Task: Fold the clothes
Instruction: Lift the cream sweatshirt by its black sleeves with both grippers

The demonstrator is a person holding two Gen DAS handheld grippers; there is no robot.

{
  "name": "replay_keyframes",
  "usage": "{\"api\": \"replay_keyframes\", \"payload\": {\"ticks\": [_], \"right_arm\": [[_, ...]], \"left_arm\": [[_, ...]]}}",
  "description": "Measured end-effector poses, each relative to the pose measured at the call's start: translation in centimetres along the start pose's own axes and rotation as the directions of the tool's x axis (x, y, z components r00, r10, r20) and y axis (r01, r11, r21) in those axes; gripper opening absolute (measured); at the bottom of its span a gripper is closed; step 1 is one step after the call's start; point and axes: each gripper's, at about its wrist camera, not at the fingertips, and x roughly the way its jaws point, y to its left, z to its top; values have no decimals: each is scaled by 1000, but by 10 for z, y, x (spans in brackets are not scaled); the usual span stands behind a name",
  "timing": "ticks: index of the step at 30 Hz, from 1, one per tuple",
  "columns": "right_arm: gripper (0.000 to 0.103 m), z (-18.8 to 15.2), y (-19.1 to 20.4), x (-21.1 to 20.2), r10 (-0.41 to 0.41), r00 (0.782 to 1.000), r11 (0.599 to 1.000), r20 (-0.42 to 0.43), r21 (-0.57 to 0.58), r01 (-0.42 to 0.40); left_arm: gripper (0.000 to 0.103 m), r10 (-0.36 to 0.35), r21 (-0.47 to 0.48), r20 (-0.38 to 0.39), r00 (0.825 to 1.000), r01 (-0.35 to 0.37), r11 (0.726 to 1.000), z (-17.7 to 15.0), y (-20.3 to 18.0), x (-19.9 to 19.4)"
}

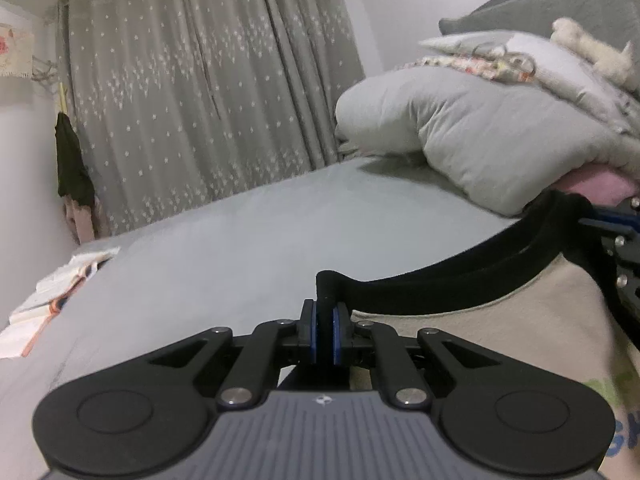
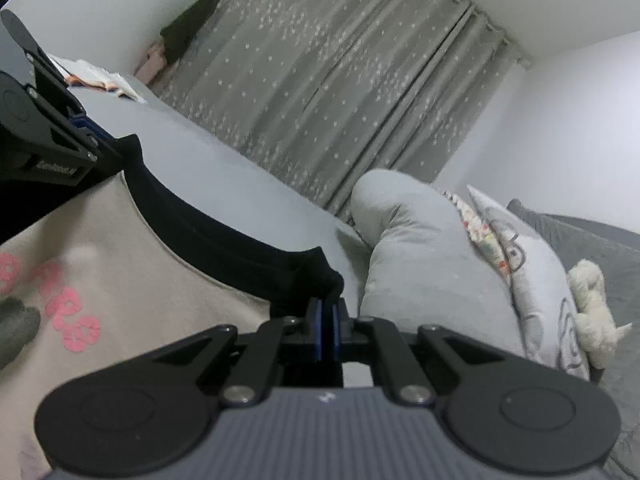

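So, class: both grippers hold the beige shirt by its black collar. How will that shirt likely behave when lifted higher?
The beige shirt is probably floppy: its black collar sags in a curve between the left gripper and the right gripper. It likely drapes straight down, and seems light, since two small pinches carry it. It may slip if pulled sharply.

Two tongs are in view: the left tongs [image 1: 324, 320] at lower centre of the left wrist view, the right tongs [image 2: 326, 320] at lower centre of the right wrist view. One beige shirt [image 1: 480, 344] with a black collar lies at lower right. One bed [image 1: 240, 232] fills the middle. One grey curtain [image 1: 200, 80] hangs at upper left. One folded grey duvet [image 1: 460, 128], one printed pillow [image 2: 532, 280] and one white plush toy [image 2: 596, 312] sit at right. One dark garment [image 1: 70, 160] hangs at far left.
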Motion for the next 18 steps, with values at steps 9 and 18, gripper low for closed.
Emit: {"api": "replay_keyframes", "payload": {"ticks": [9, 18], "right_arm": [[6, -33, 23, 81, 74, 984, 997, -164, 19, -72], [8, -47, 32, 105, 123, 957, 992, -262, -2, -128]], "left_arm": [[8, 25, 65, -114, 993, -17, 998, -28, -17, 67], [8, 34, 64, -191, 981, -23, 998, -36, -23, 70]]}}
